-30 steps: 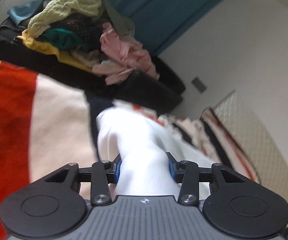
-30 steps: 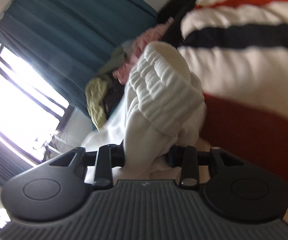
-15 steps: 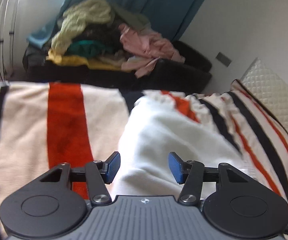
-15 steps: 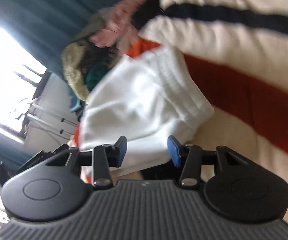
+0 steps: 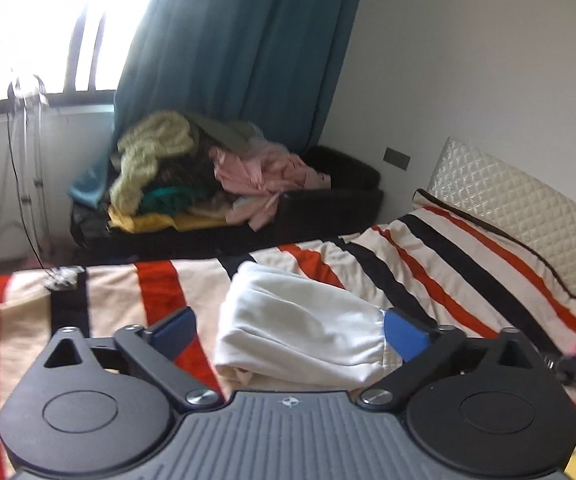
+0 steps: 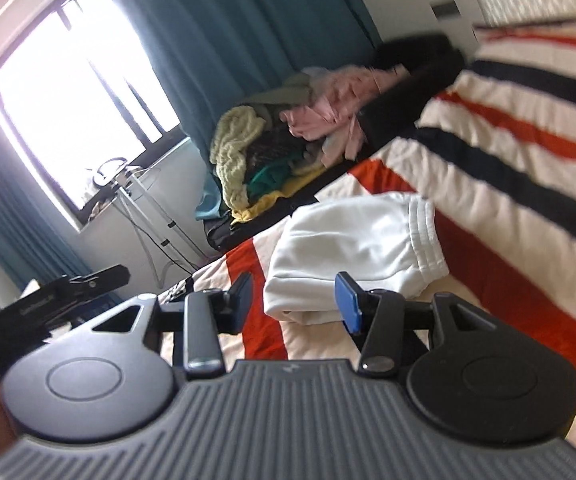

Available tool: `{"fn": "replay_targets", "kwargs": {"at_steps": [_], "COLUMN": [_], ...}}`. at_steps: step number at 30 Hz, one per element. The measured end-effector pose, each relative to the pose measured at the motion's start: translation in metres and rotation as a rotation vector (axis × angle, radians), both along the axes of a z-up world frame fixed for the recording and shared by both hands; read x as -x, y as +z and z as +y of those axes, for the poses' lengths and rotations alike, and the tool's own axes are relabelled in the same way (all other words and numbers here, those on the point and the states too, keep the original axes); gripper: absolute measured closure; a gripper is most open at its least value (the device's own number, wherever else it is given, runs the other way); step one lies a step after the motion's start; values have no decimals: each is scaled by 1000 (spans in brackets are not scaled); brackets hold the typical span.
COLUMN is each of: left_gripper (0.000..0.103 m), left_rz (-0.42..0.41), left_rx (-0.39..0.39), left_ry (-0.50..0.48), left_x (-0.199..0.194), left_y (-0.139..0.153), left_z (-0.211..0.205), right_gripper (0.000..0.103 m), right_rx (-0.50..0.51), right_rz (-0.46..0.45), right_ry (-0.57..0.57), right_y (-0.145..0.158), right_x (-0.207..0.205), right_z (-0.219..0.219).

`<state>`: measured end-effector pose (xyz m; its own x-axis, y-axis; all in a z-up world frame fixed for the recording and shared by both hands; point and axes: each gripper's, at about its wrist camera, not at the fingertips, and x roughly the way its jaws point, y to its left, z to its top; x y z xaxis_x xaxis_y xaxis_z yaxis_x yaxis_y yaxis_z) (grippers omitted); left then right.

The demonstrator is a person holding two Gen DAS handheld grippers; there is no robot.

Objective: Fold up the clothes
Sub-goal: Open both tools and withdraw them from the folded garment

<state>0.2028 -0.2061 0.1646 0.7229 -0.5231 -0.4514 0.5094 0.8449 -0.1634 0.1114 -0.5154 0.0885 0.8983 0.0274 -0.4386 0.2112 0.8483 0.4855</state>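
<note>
Left gripper (image 5: 288, 332) raised, jaws just opened, empty

Folded garment (image 5: 300, 336) on bedspread (image 5: 440, 264) (clothes pile (image 5: 207, 176) behind).

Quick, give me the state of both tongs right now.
Left tongs: open wide, just been opening, holding nothing; the folded white garment lies on the bed beyond them.
Right tongs: open, holding nothing.

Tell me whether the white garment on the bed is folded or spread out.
Folded. The white garment lies as a compact bundle on the striped blanket, layered edges showing at its near end, free of both grippers.
</note>
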Motion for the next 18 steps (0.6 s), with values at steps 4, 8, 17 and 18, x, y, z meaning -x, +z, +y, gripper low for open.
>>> {"fn": "replay_targets", "kwargs": {"at_steps": [4,8,17,18], "left_gripper": [0,0,0,0], "left_rz": [-102,-166,-251,-252], "left_rx": [22,26,-55,-56], "left_ry": [6,36,107,114], "left_x": [66,123,208,213], "left_y": [7,-1,-38,-42], "left_z": [27,47,74,75], "right_gripper": [46,24,7,7], "right_rx": [126,177,301,293], "right_rz": [-50,-102,-222,-226], "right_ry": [27,29,-34,-41], "right_y": [19,24,-11,-17], "right_x": [36,73,131,134], "right_z": [31,57,97,99]}}
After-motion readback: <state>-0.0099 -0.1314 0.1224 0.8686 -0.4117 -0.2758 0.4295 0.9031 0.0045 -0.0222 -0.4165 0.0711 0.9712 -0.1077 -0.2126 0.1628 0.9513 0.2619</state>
